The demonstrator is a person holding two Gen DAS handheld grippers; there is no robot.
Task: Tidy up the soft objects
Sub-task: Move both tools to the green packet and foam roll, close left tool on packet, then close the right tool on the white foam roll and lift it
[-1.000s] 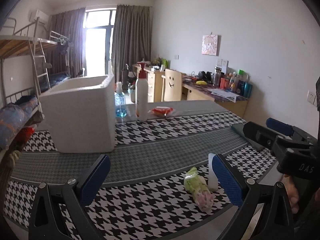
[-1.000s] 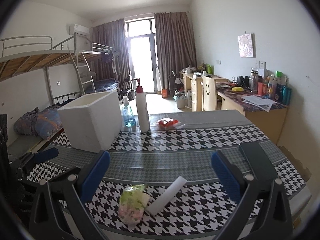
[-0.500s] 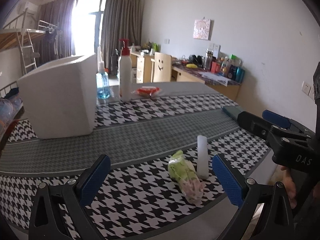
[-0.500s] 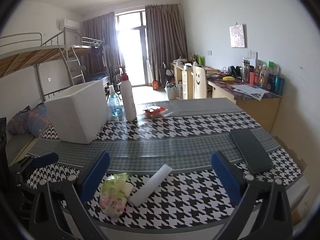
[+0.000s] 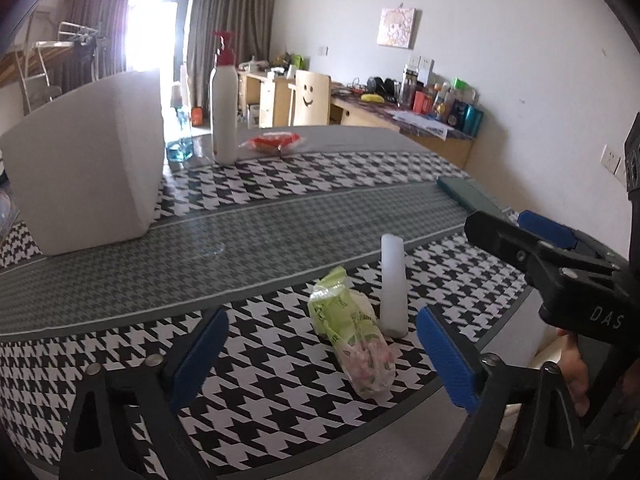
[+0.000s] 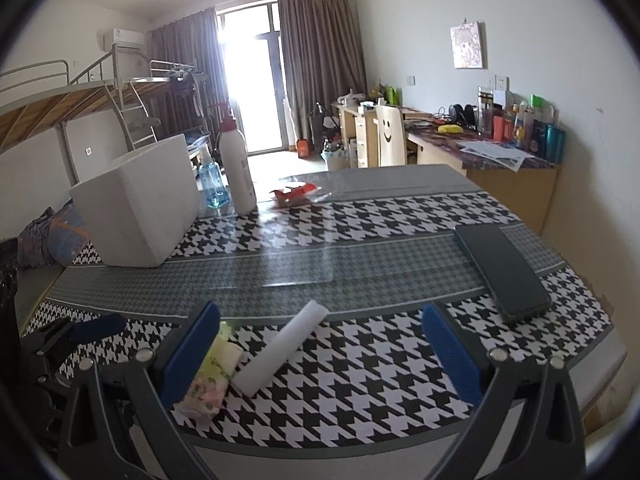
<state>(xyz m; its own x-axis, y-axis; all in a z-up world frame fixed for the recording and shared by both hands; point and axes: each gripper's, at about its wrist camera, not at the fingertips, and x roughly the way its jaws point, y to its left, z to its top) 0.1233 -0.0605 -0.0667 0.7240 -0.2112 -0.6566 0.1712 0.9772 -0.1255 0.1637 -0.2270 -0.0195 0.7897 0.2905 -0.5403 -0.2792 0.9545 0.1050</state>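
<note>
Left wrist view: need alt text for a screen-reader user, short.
The left claw, its blue-padded jaws closing with nothing gripped yet, frames a green plastic packet and a white foam roll lying on a houndstooth table. The right claw reaches in from the right edge; a white foam box and pump bottle stand farther back.

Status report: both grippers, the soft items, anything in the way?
Left hand-held gripper closing, pads clear of green packet. Right hand-held gripper open, empty. White roll touches packet.
</note>
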